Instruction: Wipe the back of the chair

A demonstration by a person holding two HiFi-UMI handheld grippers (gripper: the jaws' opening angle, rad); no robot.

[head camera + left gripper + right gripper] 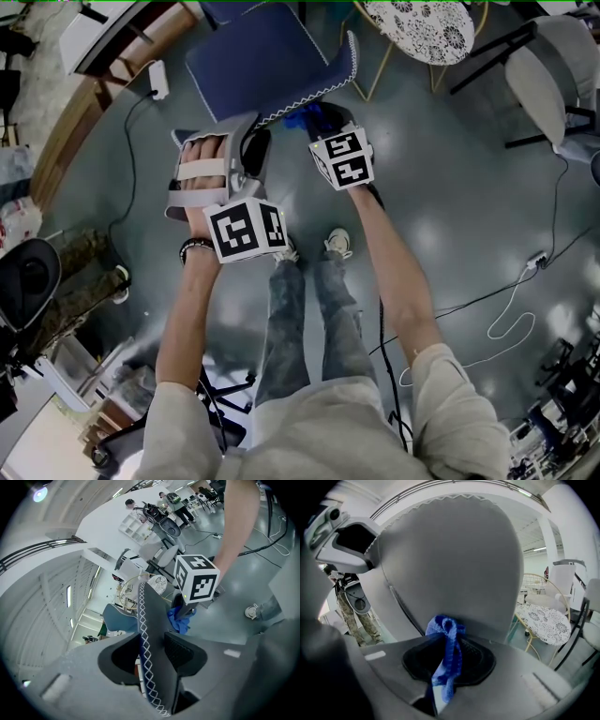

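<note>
Here we are over the grey floor, and the blue chair stands just ahead of the person's shoes, its seat pointing away and its chair back facing both tools. The left gripper is clamped on the side rim of that back: in the left gripper view the thin edge with its white zigzag stitching runs straight up between the two dark pads, which press on it from either side. Over on the other side, the right gripper is closed on a blue cloth; the fabric is bunched between its pads and pokes out in front of the tips, right up against the grey rear face of the back, low and about mid-width. From the head view the cloth sits just under the stitched rim, beside the left gripper and in front of the right gripper, the two tools close together. Off to the far right of the floor there is a lace-patterned round table on gold legs and a white chair, with cables trailing across the floor nearer the person.
</note>
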